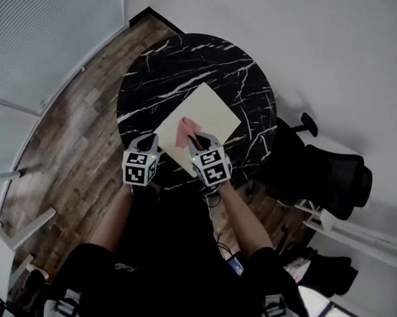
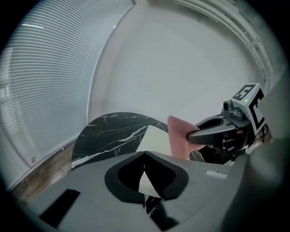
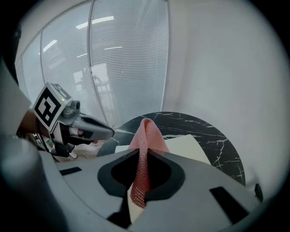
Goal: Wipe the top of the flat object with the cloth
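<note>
On the round black marble table, a flat cream square board lies turned cornerwise. The right gripper is clenched on a bunched pink mesh cloth, held over the board's near left part (touching or not, I can't tell). The left gripper, jaws together on nothing, hovers just left. Most of the board stretches far and right of the cloth, so I'd judge the wipe runs that way.

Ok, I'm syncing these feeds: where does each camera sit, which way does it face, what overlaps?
Head view: on the person's head, steeply down at the table, board, left gripper, right gripper; forearms show.
Left gripper view: along the left gripper's jaws, across the table; right gripper alongside.
Right gripper view: along jaws shut on the cloth, toward blinds.
Shared: table, board, cloth.
</note>
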Demonstrator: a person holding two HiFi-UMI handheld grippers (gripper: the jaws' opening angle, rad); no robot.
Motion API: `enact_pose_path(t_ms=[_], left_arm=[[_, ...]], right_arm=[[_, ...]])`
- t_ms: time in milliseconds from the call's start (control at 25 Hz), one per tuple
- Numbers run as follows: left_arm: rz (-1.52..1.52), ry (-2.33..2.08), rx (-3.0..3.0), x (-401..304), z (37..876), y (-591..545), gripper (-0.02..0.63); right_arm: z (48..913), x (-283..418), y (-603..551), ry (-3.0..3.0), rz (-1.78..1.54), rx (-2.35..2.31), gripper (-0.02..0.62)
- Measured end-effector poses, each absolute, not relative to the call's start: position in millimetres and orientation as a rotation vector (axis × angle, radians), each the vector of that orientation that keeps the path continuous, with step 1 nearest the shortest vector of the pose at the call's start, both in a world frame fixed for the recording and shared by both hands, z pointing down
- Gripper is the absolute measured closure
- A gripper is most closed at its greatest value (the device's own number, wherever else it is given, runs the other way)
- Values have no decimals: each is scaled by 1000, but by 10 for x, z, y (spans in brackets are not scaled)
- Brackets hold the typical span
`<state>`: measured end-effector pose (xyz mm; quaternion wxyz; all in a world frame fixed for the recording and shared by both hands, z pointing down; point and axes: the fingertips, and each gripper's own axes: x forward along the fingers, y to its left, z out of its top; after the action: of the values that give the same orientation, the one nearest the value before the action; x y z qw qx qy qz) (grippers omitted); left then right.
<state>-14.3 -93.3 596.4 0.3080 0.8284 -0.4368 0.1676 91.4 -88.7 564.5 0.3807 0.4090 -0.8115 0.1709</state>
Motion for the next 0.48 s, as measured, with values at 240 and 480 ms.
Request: enact_pose_path(t_ms=[240, 480], left_arm=[[483, -1164, 2171, 177, 5972, -1053, 606], [509, -1243, 2120, 239, 5957, -1202, 606]], right_arm=[[5545, 1324, -1230, -2116, 470, 1096, 574], [5571, 1521, -1706, -2164, 468, 1068, 574]])
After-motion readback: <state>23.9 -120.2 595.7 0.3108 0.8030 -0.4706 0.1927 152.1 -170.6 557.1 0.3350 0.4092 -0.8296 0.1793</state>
